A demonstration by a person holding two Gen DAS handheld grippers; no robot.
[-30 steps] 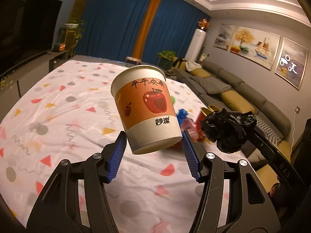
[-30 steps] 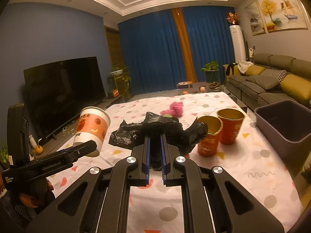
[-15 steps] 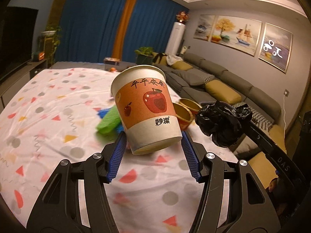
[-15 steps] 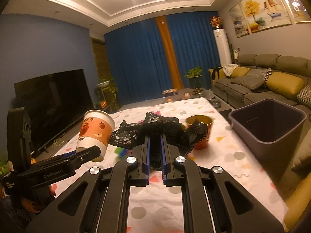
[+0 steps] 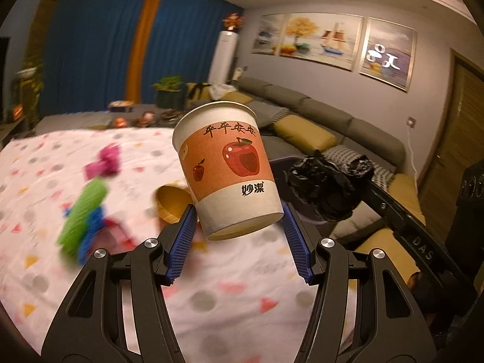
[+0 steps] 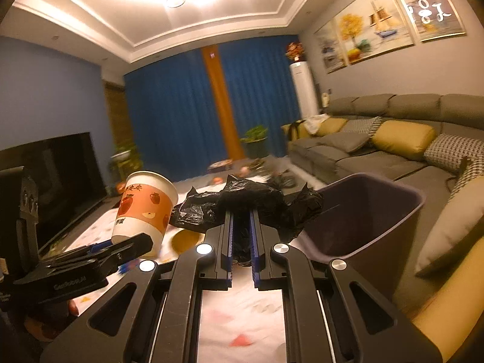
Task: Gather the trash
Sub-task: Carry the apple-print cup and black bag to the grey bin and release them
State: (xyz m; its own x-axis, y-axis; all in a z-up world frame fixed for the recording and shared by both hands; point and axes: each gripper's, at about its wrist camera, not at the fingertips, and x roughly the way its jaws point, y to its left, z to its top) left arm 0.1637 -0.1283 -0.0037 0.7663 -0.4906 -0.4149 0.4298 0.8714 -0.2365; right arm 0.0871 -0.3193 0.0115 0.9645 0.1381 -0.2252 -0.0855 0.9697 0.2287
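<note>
Left tongs (image 5: 239, 236) grasping the paper cup (image 5: 227, 169) by its base, tilted, above the table (image 5: 211, 302). Right tongs (image 6: 241, 242) clenched on the crumpled black bag (image 6: 248, 202). Both have swung toward the sofa side since a second ago; the grey bin (image 6: 372, 211) now sits just beyond the bag, its inside dark, contents unclear. One gold cup (image 5: 171, 202) shows behind the paper cup, where two stood before.
</note>
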